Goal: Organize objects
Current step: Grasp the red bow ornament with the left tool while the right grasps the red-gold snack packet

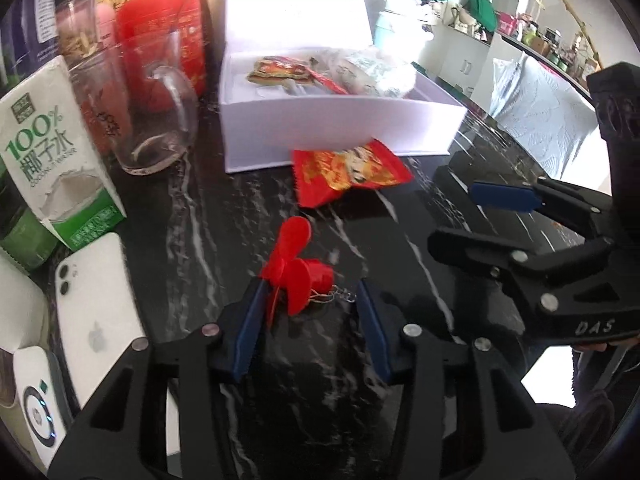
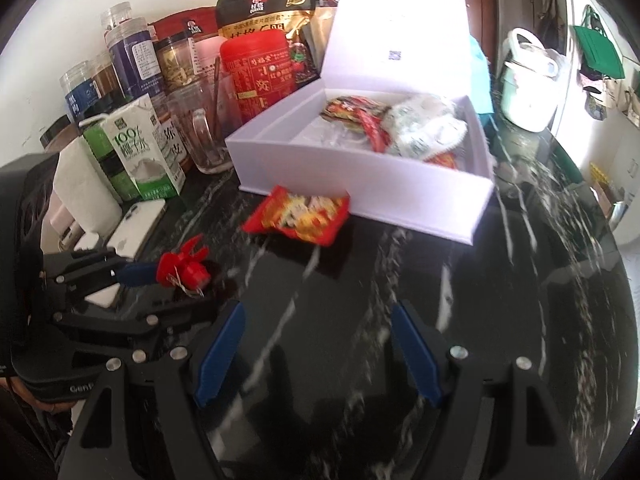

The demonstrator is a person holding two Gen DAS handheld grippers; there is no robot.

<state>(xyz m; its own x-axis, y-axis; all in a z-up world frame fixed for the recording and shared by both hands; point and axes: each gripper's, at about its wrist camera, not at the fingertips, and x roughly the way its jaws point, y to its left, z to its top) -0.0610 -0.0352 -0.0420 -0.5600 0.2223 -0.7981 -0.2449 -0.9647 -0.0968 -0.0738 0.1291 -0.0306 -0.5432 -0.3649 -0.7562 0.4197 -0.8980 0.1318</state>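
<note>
A small red fan (image 1: 298, 276) with a keychain lies on the black marble table (image 1: 224, 208). My left gripper (image 1: 310, 292) reaches around it. The left pad is at the blades, the right pad stands beside the chain, and the jaws do not clamp it. The right wrist view shows the fan (image 2: 182, 266) at the left gripper's (image 2: 172, 288) tips. A red snack packet (image 1: 348, 170) lies against the front of an open white box (image 1: 340, 120) that holds several snack packets. My right gripper (image 2: 316, 314) hovers open over bare table to the right, with nothing between its fingers.
Along the left stand a coconut water carton (image 1: 52, 152), a glass mug (image 1: 132, 112), a red canister (image 1: 160, 32) and several jars (image 2: 132, 60). A white phone (image 1: 92, 312) and a white device (image 1: 36, 412) lie near the left gripper. A pale rice cooker (image 2: 528, 88) stands behind the box.
</note>
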